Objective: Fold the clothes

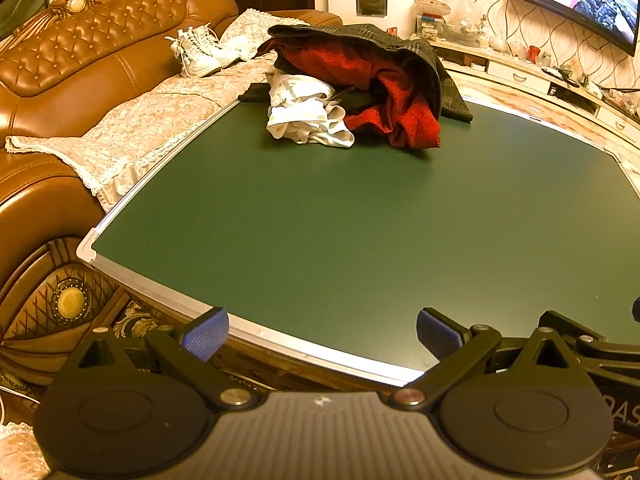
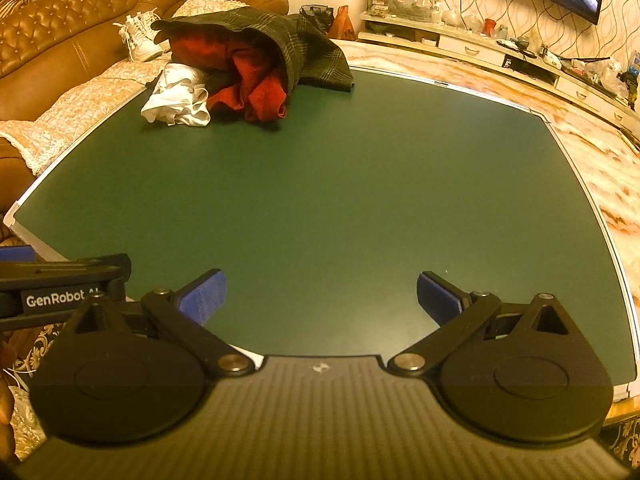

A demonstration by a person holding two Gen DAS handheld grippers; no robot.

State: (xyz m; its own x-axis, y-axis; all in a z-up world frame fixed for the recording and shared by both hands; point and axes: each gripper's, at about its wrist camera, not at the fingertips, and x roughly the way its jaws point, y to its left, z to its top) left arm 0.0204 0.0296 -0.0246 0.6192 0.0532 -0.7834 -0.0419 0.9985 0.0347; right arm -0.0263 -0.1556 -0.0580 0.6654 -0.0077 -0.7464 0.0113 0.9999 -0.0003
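Green tabletop point(image 1: 320, 220) carries an unfolded heap at its far edge: white garment point(image 1: 308, 114), red sweater point(image 1: 400, 92), plaid garment point(image 1: 420, 60). Left tool point(image 1: 322, 334) and right tool point(image 2: 320, 298) gape, empty. Risk: tangled layers lifting together.

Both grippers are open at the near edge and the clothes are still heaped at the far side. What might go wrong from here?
1. The white garment, red garment and dark plaid garment overlap in one heap, so a pinch may drag several at once.
2. The heap sits at the green table's far edge beside the sofa; a tug might spill clothes off.
3. The left gripper and right gripper are close together and might collide when reaching.
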